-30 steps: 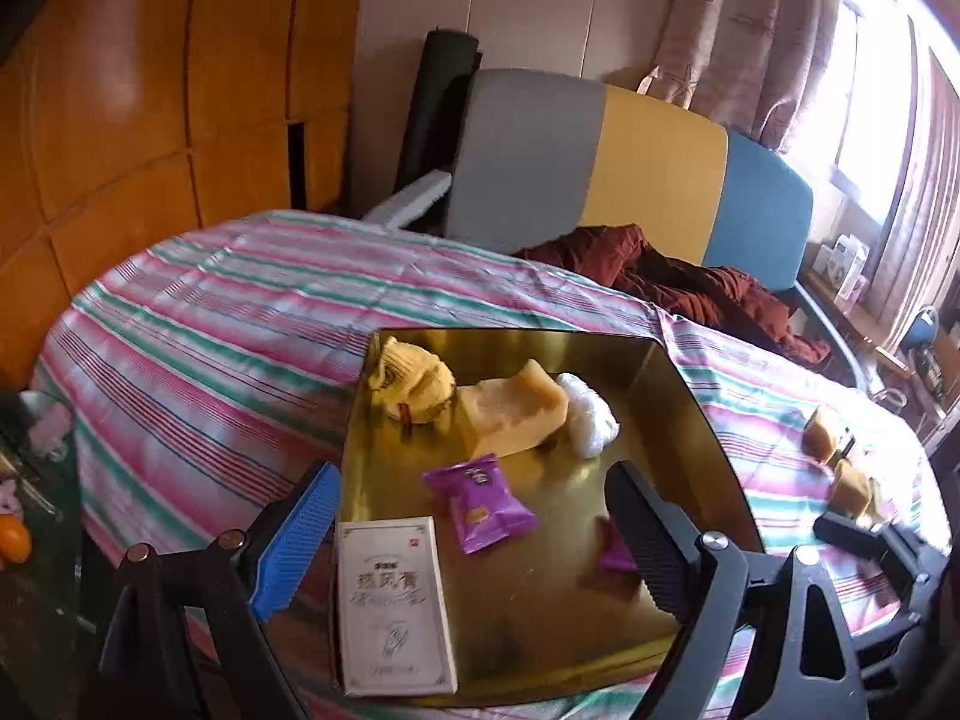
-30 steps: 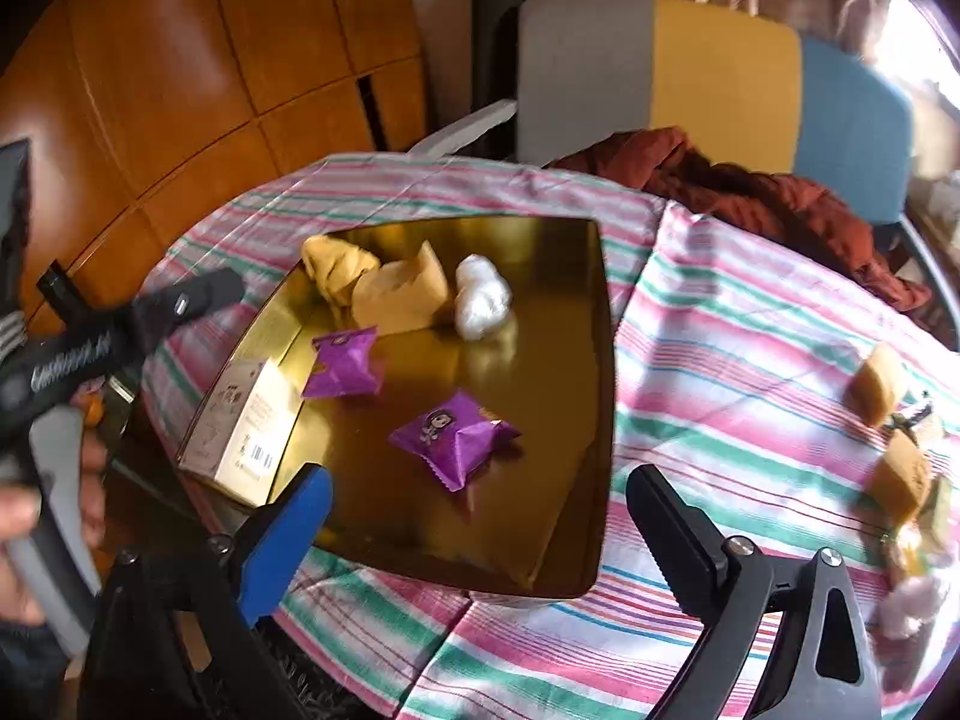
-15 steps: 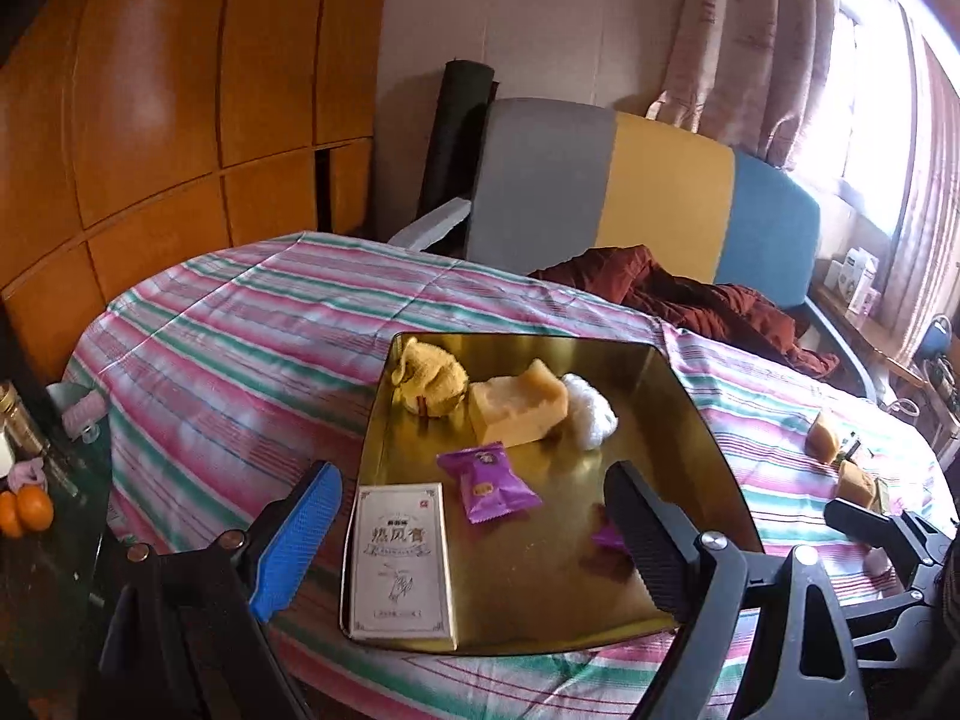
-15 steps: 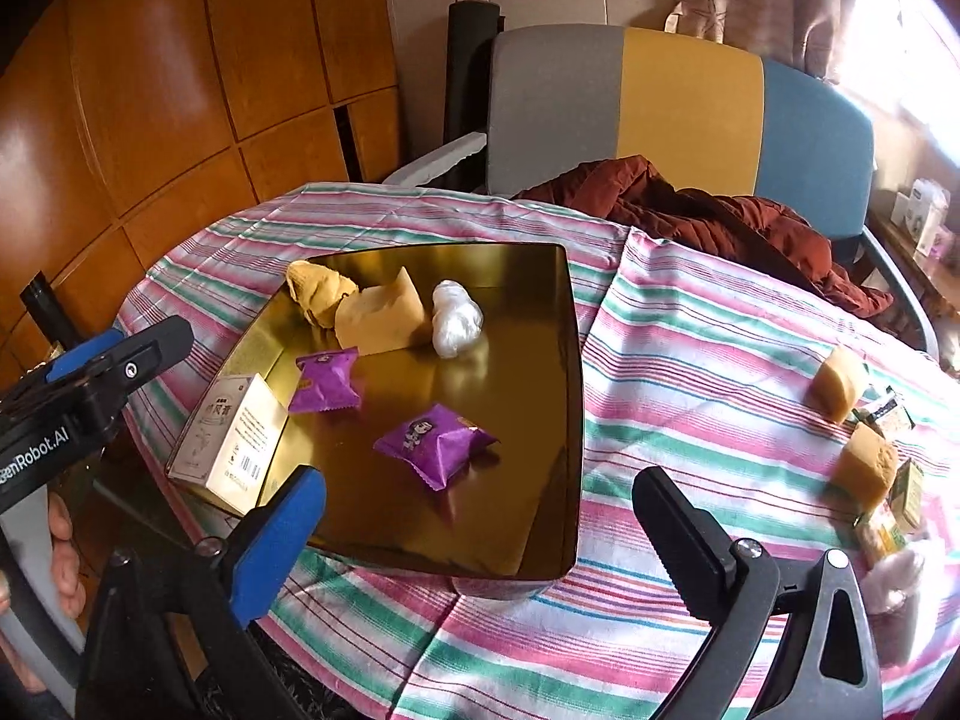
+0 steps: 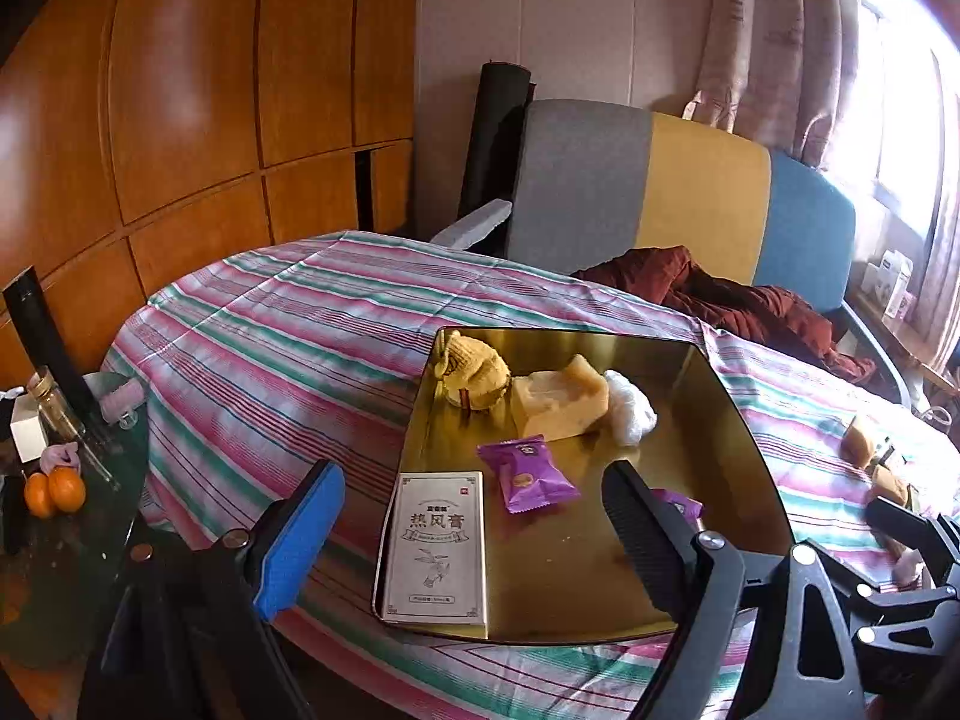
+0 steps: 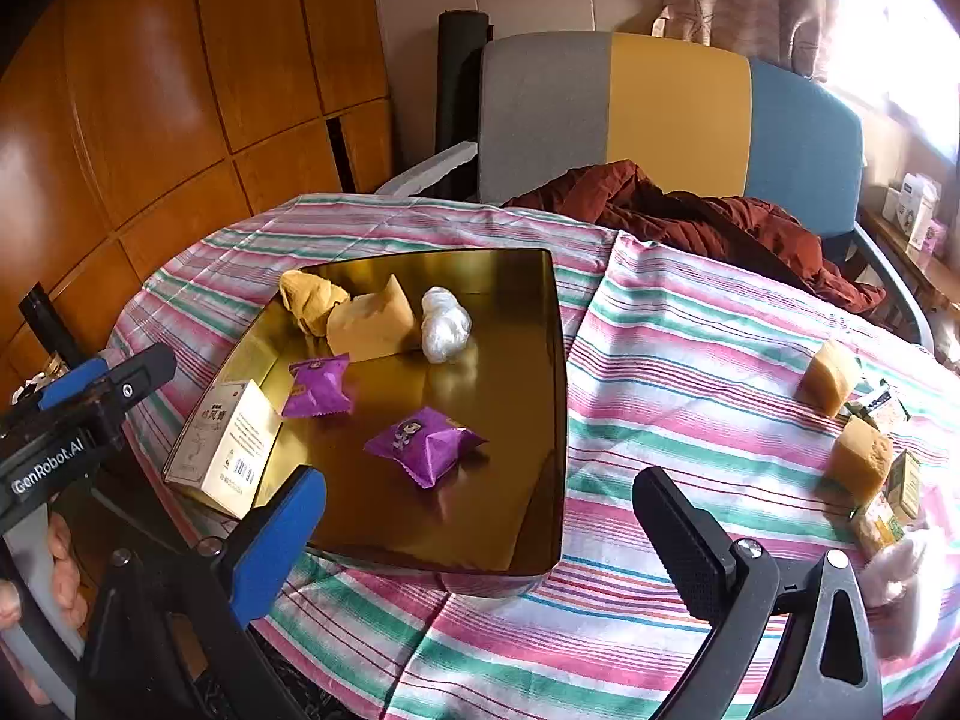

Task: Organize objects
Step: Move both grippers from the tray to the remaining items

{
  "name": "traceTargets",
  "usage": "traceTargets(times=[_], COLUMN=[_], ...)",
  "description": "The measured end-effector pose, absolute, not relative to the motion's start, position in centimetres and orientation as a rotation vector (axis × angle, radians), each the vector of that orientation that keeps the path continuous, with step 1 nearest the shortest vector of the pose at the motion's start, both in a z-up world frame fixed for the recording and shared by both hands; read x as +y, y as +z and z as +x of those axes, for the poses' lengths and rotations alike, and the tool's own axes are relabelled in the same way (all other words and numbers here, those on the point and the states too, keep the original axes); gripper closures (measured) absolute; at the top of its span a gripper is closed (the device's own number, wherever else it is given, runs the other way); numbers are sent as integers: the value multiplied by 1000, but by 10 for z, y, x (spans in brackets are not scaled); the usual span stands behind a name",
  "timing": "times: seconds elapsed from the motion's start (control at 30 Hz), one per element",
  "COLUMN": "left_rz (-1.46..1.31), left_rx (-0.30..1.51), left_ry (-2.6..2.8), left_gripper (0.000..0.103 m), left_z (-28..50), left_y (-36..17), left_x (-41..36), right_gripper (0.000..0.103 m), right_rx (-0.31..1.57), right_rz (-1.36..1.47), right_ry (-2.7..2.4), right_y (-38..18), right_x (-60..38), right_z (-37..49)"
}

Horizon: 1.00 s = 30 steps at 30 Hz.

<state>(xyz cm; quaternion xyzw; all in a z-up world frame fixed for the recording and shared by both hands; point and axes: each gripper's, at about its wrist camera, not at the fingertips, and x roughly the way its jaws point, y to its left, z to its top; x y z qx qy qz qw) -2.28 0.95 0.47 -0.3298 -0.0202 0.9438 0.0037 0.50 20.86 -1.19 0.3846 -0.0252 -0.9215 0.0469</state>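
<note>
A gold tray lies on the striped tablecloth. It holds a white box at its near left corner, two purple packets, a yellow knitted piece, a yellow block and a white plastic wad. My left gripper hovers open before the tray's near edge, nothing between its fingers. My right gripper is open too, near the tray's right front corner. Loose yellow blocks, small packs and a white wad lie at the table's right.
A chair with a grey, yellow and blue back stands behind the table, a dark red garment draped on it. A glass side table with oranges and a bottle sits at the left. Wooden wall panels run along the left.
My left gripper has drawn back from the tray and tipped upward, so more of the room shows. The right view has lifted slightly. Nothing on the tray has moved.
</note>
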Motion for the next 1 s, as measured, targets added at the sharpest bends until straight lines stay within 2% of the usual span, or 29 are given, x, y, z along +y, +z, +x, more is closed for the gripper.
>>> traceTargets(times=[1.0], left_rz=[-1052], left_rx=[-38], left_ry=[2882], left_gripper=[13], left_z=[-15], left_y=[-1], left_x=[26], right_gripper=[0], right_rx=[-60], right_rz=[1171], right_ry=[-2909], right_y=[-8], right_x=[233], right_z=[9])
